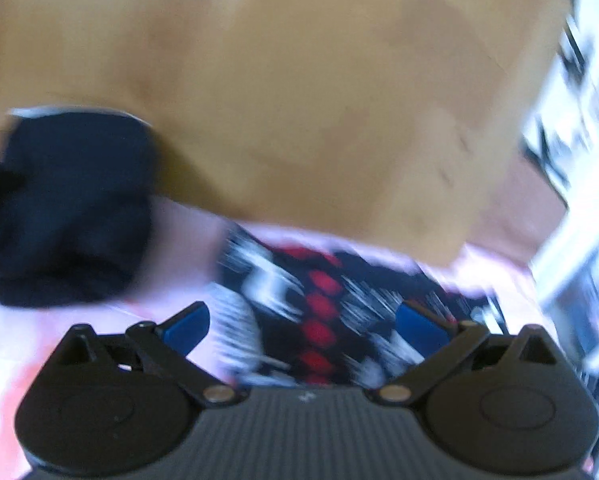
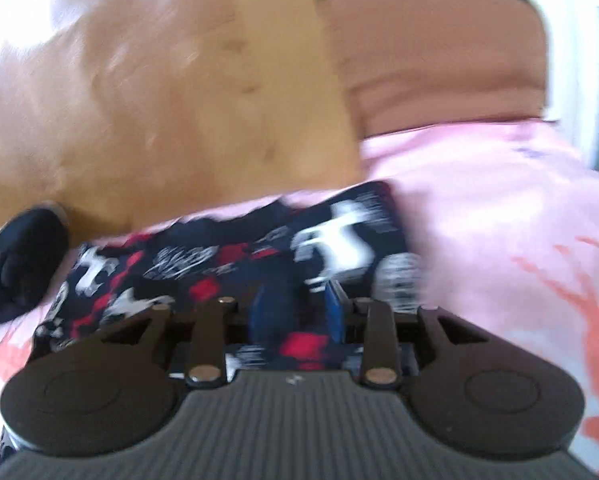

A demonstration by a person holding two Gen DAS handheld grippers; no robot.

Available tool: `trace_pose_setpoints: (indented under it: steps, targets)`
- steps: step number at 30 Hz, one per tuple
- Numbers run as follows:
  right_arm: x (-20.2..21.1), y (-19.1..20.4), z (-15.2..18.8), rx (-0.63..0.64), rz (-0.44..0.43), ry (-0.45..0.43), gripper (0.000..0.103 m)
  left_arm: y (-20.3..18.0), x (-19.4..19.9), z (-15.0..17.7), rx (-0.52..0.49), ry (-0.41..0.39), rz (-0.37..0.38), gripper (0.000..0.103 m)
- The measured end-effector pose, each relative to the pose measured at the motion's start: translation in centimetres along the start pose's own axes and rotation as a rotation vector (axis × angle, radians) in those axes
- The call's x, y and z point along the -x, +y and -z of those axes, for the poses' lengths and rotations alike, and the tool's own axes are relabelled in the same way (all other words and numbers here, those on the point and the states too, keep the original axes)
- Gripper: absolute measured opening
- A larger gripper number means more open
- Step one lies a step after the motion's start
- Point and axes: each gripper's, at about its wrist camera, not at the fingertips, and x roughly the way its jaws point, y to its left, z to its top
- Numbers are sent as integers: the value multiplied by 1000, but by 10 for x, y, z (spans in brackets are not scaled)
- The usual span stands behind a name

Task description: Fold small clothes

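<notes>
Sitting at the far left is a dark navy bundle of soft cloth (image 1: 71, 208), bunched into a compact lump on the pink sheet with coral blotches (image 2: 499, 200), so one small piece is looking already dealt with, though the blur is making it hard to say how neat it is. Next to it, the navy garment with white and red prints (image 1: 319, 300) is lying rumpled and spread across the sheet, so the folding of this one is looking barely started. The left gripper (image 1: 303, 320) is hanging over it with its blue-padded fingers wide apart, holding nothing. Moving right, the right gripper (image 2: 295, 316) is pinching a fold of that printed fabric between its nearly closed blue fingers. Behind everything, a big tan pillow (image 2: 179, 100) is looking smooth and plump, and the thin knit is draping limply.
</notes>
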Motion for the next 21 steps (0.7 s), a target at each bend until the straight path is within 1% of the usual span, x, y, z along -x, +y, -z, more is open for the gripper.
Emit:
trace_pose_setpoints:
  steps: [2, 3, 5, 6, 7, 9, 10, 11, 12, 13, 14, 15, 16, 17, 18, 19, 20, 21]
  targets:
    - [3, -14, -4, -47, -17, -16, 37, -25, -29, -1, -67, 83, -21, 102]
    - [0, -11, -3, -50, -24, -19, 37, -34, -42, 0, -91, 118, -29, 100]
    - [-5, -8, -3, -40, -46, -24, 37, -42, -63, 3, -91, 188, -8, 90]
    - [-3, -8, -1, -31, -55, -26, 38, -44, -74, 4, -80, 224, 5, 90]
    - [-7, -6, 0, -18, -64, -24, 38, -48, -76, 6, -93, 196, -13, 86]
    - [-12, -1, 3, 7, -79, 3, 38, -55, -79, 7, -109, 181, -19, 62]
    - [-19, 2, 4, 19, -92, 30, 39, -56, -77, 6, -106, 179, -10, 30]
    - [-20, 5, 5, 32, -102, 50, 39, -57, -75, 2, -95, 178, 20, 14]
    - [-24, 8, 7, 48, -111, 72, 39, -60, -68, -1, -93, 145, 52, 14]
    - [-28, 12, 9, 61, -118, 83, 38, -62, -59, -5, -105, 95, 66, 14]
    - [-29, 15, 10, 70, -128, 78, 38, -67, -47, -7, -136, 19, 76, 14]
    - [-29, 18, 12, 73, -141, 71, 38, -70, -38, -6, -168, -47, 71, 14]
    - [-31, 20, 14, 71, -151, 72, 39, -73, -33, -5, -199, -91, 56, 14]
    - [-33, 22, 16, 73, -154, 79, 39, -75, -33, -3, -229, -118, 29, 14]
    - [-35, 25, 18, 88, -146, 79, 38, -76, -38, -1, -253, -123, -23, 14]
    - [-34, 30, 20, 125, -127, 74, 39, -76, -48, 2, -274, -108, -96, 16]
    - [-34, 35, 21, 156, -117, 72, 39, -73, -60, 4, -283, -73, -152, 18]
    - [-32, 36, 22, 164, -119, 68, 40, -67, -72, 7, -277, -7, -192, 18]
